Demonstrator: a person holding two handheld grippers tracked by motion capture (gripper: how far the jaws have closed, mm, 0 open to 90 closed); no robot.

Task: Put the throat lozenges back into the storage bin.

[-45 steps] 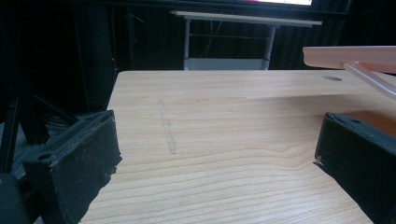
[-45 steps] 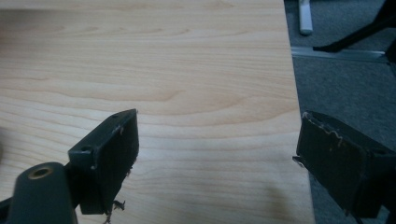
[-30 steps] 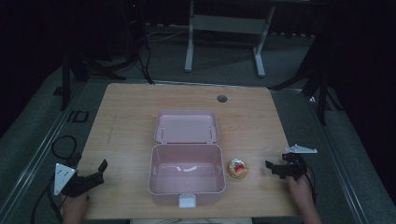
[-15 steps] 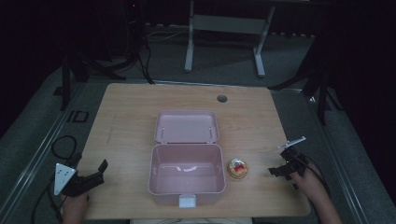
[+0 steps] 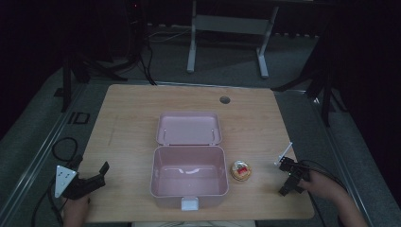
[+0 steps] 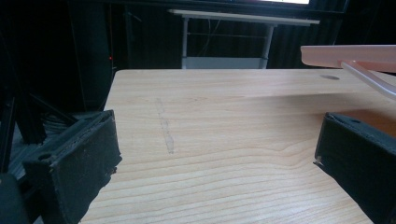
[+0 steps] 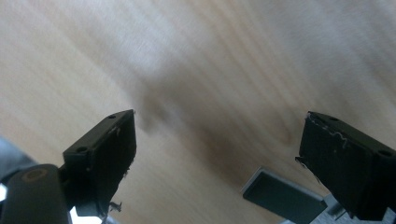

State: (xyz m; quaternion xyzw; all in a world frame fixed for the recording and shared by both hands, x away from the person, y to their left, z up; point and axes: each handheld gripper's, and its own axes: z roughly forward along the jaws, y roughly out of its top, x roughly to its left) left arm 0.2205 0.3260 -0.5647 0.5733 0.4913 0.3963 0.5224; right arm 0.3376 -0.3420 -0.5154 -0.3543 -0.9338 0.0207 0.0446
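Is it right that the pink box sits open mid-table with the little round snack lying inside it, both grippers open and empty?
Not quite. In the high view the round snack lies on the table just right of the pink box, not inside. The rest holds.

My desk [image 5: 132, 118] is pale matt wood with visible grain. The pink box [image 5: 189, 176] looks like smooth plastic, faintly glossy. My gripper pads [image 6: 88, 154] are black, matt, rough-edged.

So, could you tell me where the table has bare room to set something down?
The far strip beyond the open pink box is bare up to the cable hole, and so is the left side above the left gripper. It is crowded between box, snack and right gripper.
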